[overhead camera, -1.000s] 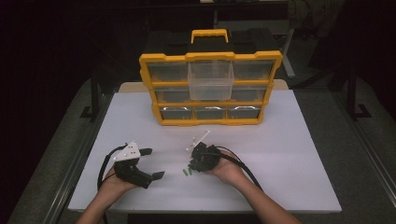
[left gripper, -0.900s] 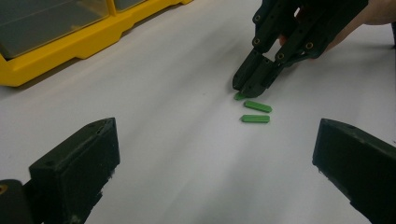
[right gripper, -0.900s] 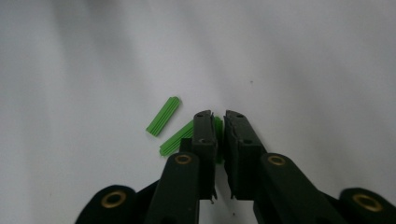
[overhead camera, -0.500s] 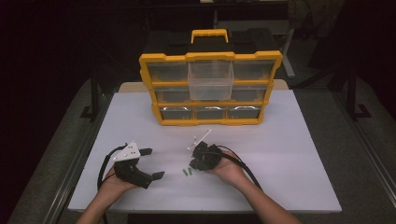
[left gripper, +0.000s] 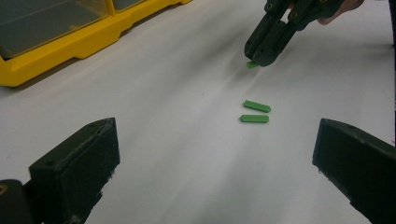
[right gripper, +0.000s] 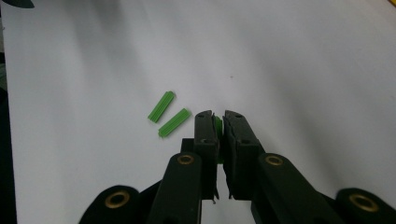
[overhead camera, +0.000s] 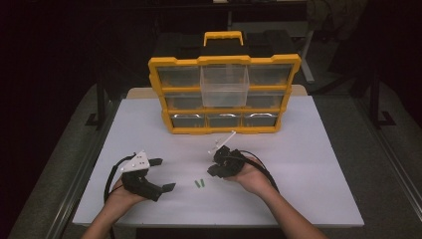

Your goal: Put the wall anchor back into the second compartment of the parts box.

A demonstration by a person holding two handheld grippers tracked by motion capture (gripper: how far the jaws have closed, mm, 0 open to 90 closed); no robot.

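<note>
The right gripper (overhead camera: 215, 171), near the middle of the white table (overhead camera: 308, 164), has its jaws pressed together on a small green plastic peg (right gripper: 217, 125), whose tip pokes out between the black pads in the right gripper view. The peg is lifted just clear of the tabletop. Two more green plastic pegs (overhead camera: 199, 183) lie side by side on the table just left of and nearer than that gripper, close to each other but apart. The left gripper (overhead camera: 161, 174) rests at the near left with its jaws spread wide and nothing between them. At the far side stands a yellow plastic organiser case (overhead camera: 225, 129) with clear drawers; one clear drawer (overhead camera: 225, 85) in its top row sticks out.
</note>
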